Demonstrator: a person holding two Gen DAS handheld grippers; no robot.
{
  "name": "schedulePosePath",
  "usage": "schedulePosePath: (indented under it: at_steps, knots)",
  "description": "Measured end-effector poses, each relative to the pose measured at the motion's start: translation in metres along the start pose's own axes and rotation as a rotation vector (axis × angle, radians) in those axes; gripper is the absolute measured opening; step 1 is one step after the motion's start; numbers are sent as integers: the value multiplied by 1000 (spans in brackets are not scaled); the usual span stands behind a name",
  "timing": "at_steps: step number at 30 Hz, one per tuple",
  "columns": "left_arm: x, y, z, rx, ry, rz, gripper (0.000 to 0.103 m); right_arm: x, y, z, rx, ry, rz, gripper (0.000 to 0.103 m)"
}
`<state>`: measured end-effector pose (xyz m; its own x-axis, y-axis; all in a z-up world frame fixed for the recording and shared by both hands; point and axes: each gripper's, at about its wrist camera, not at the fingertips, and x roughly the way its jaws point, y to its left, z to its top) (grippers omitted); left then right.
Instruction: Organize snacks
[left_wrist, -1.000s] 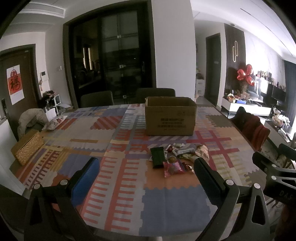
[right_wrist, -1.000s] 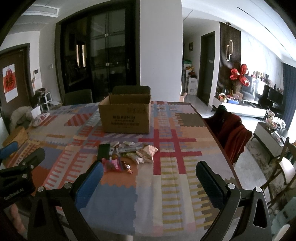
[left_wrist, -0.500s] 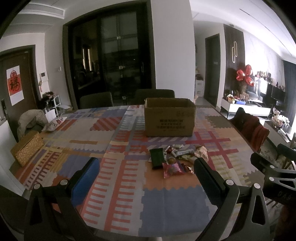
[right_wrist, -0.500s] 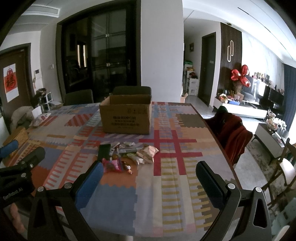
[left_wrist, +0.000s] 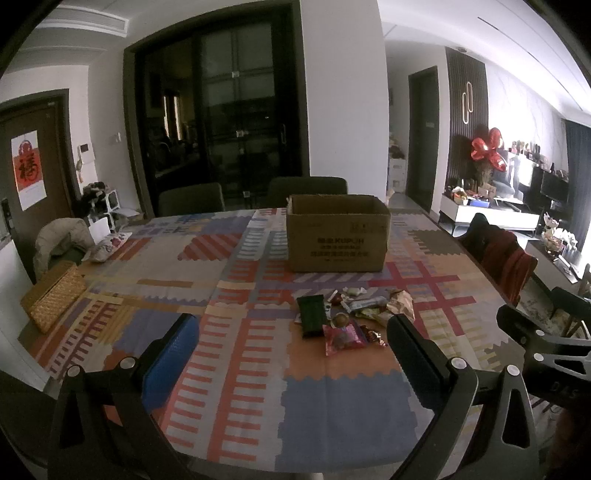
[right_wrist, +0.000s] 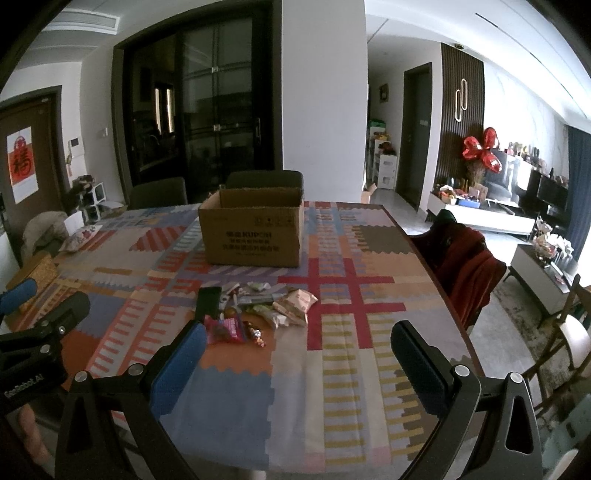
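Both grippers, left (left_wrist: 291, 341) and right (right_wrist: 295, 347), hover spread wide and empty above the patterned tablecloth (right_wrist: 332, 398). Snack packets (right_wrist: 255, 306) lie heaped mid-table, just before an open cardboard box (right_wrist: 255, 232); its inside is hidden from view.

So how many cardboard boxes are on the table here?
1. The cardboard box stands open-topped on the table, just beyond the snack pile. A woven basket sits at the table's left edge, but it isn't cardboard.

Snack pile (left_wrist: 351, 314) lies on the table (left_wrist: 229, 369) before the box (left_wrist: 338, 234).
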<state>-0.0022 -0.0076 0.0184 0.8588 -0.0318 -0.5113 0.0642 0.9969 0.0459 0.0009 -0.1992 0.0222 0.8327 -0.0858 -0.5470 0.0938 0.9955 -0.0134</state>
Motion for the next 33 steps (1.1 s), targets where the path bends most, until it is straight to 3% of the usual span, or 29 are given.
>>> schedulePosePath:
  at_steps: [11, 17, 33]
  knots:
    - [20, -1, 1, 9, 40, -30, 103, 26, 4, 1, 9, 57, 27, 101]
    - [44, 6, 5, 18, 68, -57, 98, 53, 8, 2, 21, 91, 56, 101]
    - [140, 23, 26, 32, 186, -131, 82, 148, 35, 22, 62, 227, 87, 86]
